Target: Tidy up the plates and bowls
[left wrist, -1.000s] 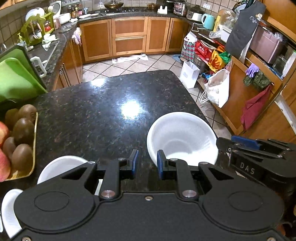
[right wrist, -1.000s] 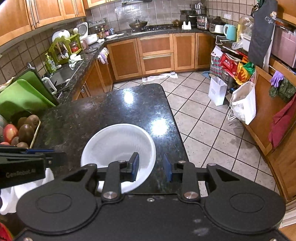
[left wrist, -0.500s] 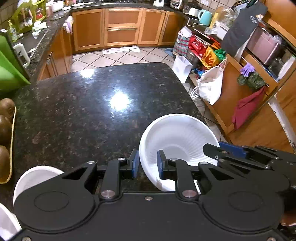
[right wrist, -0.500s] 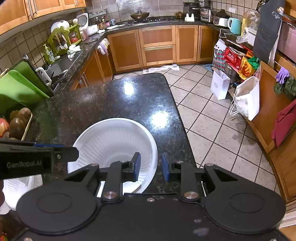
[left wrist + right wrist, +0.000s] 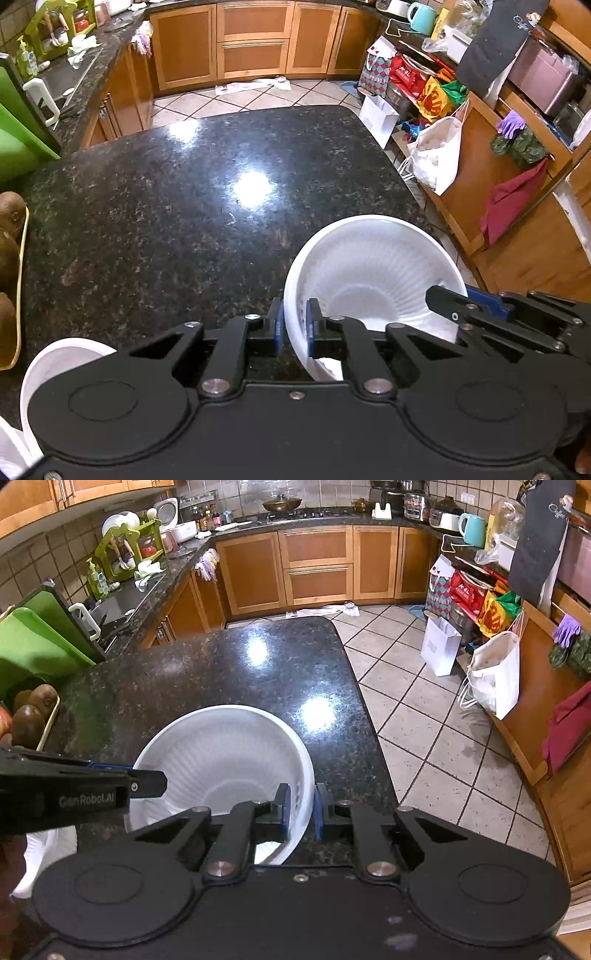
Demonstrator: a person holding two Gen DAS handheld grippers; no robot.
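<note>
A large white ribbed bowl [image 5: 373, 273] is over the near right part of the black granite counter [image 5: 192, 192]. My left gripper [image 5: 294, 326] is shut on the bowl's left rim, one blue pad on each side. My right gripper [image 5: 302, 808] is shut on the right rim of the same bowl [image 5: 221, 753]. The bowl looks tilted and lifted between both grippers. A smaller white bowl [image 5: 55, 365] sits at the near left, partly hidden behind my left gripper. White dishes [image 5: 48, 853] also show at the lower left of the right wrist view.
A tray of kiwis [image 5: 9, 240] and apples stands at the counter's left edge, with green cutting boards [image 5: 33, 642] behind it. The counter's right edge [image 5: 369, 716] drops to a tiled floor. Bags [image 5: 491, 675] and cabinets lie to the right.
Both grippers have closed further onto the big bowl's rims. The bowl has tipped up and come nearer to both cameras. The left gripper has shifted right, so the fruit tray has slid out of view.
</note>
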